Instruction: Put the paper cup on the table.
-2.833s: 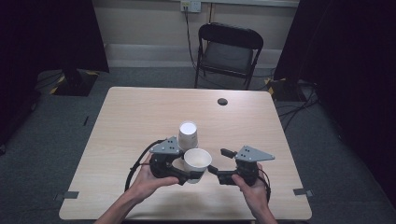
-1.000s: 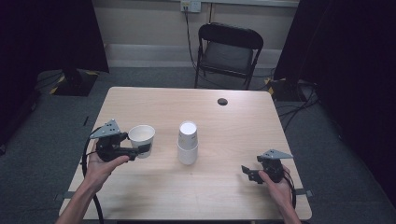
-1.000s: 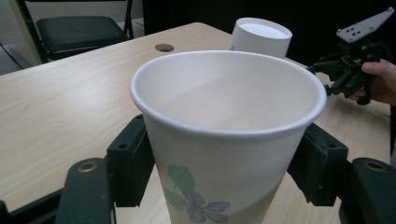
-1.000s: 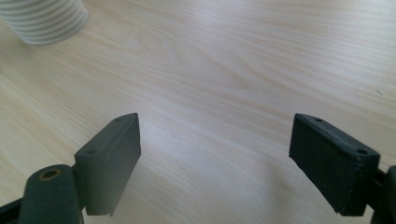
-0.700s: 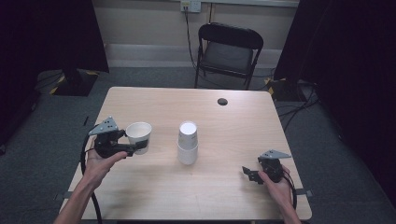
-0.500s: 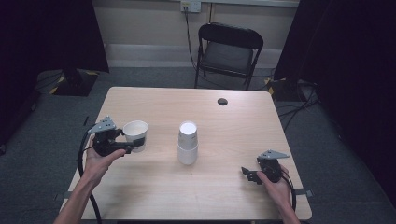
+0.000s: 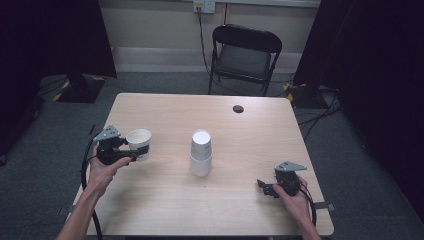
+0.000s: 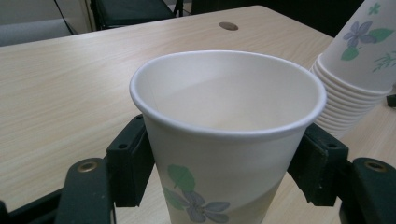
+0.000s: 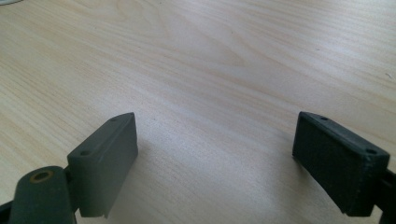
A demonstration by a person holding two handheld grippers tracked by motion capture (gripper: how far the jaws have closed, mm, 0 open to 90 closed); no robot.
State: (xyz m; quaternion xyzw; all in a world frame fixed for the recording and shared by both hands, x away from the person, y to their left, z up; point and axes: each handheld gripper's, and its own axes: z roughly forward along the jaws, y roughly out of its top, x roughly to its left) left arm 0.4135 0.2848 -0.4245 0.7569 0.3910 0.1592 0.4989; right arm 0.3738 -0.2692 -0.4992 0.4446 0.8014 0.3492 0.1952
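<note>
The left tongs (image 7: 131, 152) pinch a paper cup (image 7: 139, 144) by its two sides, with one pad on each side below the rim. The cup stands upright, its mouth open to above, near the left edge of the counter (image 7: 240, 135). A stack of cups (image 7: 201, 152), turned upside down, stands in the middle of the counter, well apart from the held cup. The right tongs (image 7: 265, 187) rest low near the right front corner; their jaws have just been opening and are spread, with nothing between them.

Cup stack (image 7: 201, 152) stood mid-counter (image 7: 240, 210), blocking the straight line across; bare wood lay open before and behind it.
</note>
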